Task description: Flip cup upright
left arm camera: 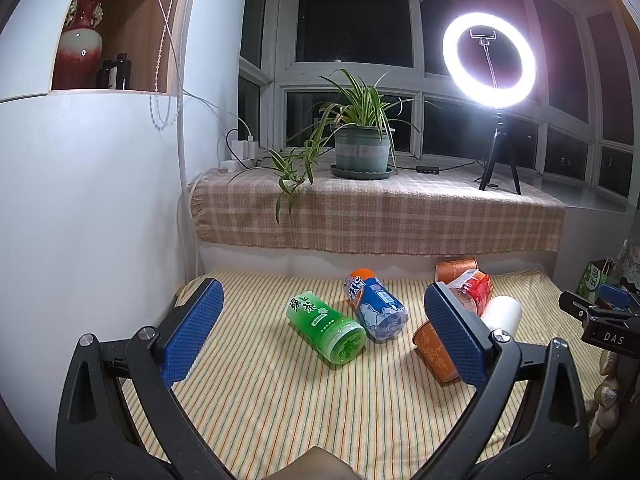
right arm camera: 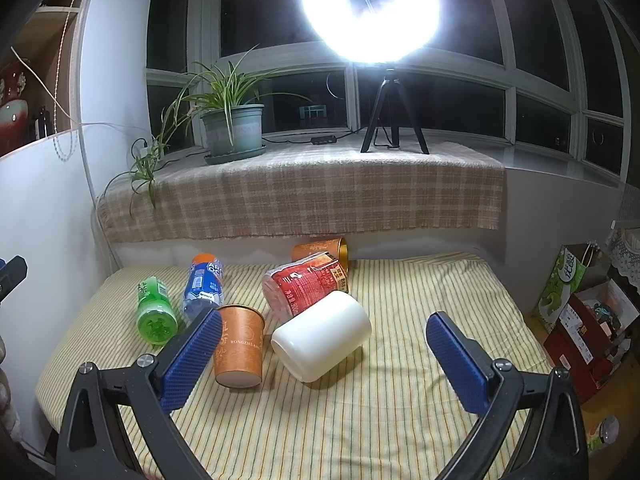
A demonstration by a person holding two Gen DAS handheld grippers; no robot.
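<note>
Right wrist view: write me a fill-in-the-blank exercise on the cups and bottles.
1. The white cup lies on its ____.
2. The orange paper cup stands ____ side down.
3. The bottle lying farthest left is ____ in colour.
4. Both the left gripper and the right gripper are ____.

Missing words: side; open; green; open

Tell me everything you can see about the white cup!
The white cup is plain, smooth and shiny, maybe ceramic or plastic, with no handle showing. It lies tipped over on its side on the yellow striped cloth, its rimmed end facing the right wrist camera and down-left. Its far end lies against the red-labelled bottle, and the upright orange paper cup stands right beside it. The right gripper is open in front of it and not touching it.
</note>
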